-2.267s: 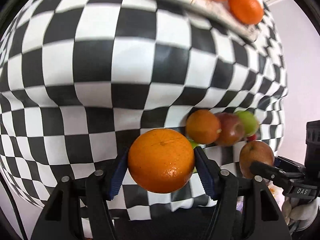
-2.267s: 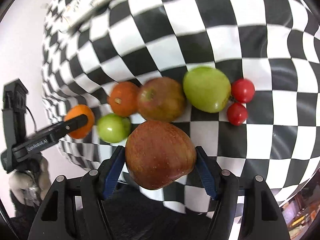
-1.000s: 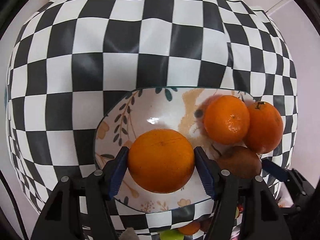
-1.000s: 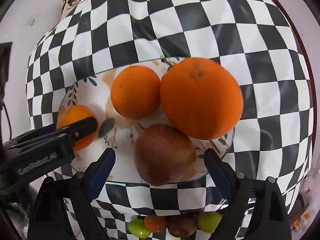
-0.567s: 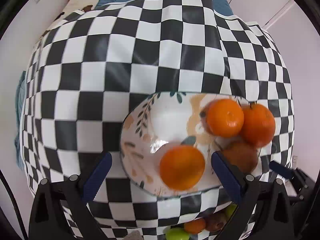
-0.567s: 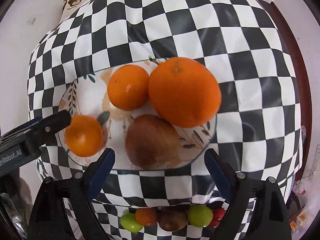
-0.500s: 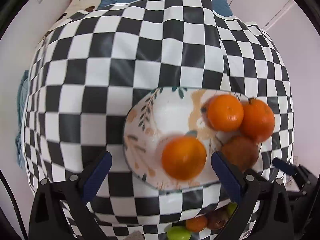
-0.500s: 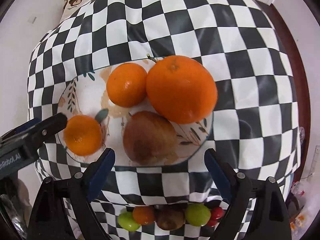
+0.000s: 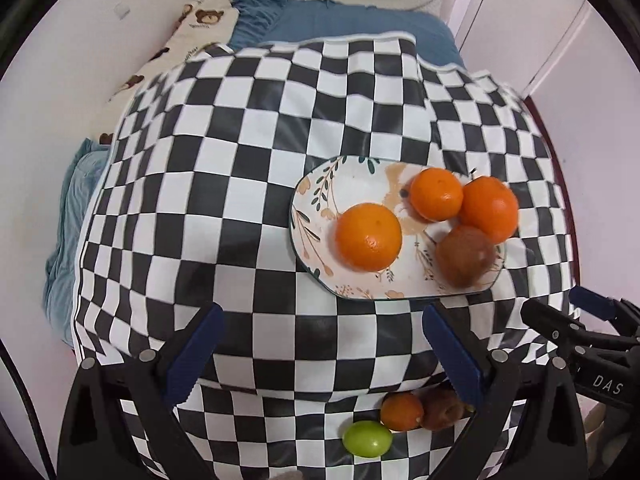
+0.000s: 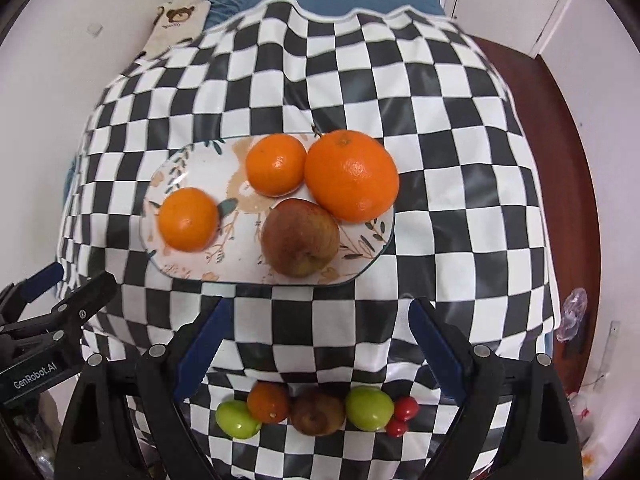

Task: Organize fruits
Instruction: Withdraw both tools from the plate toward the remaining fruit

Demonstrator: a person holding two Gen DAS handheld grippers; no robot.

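A checkered desk (image 10: pixel 460 152) carries a floral plate (image 10: pixel 192 168) holding three oranges (image 10: pixel 352 176) and a brown apple (image 10: pixel 300 238). Both the left claw (image 9: pixel 320 344) and right claw (image 10: pixel 316 332) gape wide, empty. Smaller fruits (image 10: pixel 316 408) line the near edge.

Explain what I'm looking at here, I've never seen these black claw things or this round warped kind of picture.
These are two handheld grippers, one per hand, each with a fisheye camera looking along its fingers; hence the warping. One picture is from the left gripper, the other from the right gripper. Both are open and hold nothing.

On the black-and-white checkered tablecloth sits an oval floral plate carrying three oranges, the largest being the big orange, plus a reddish-brown apple. Nearer the cameras lies a row of small loose fruits, green, orange, brown and red, still off the plate.
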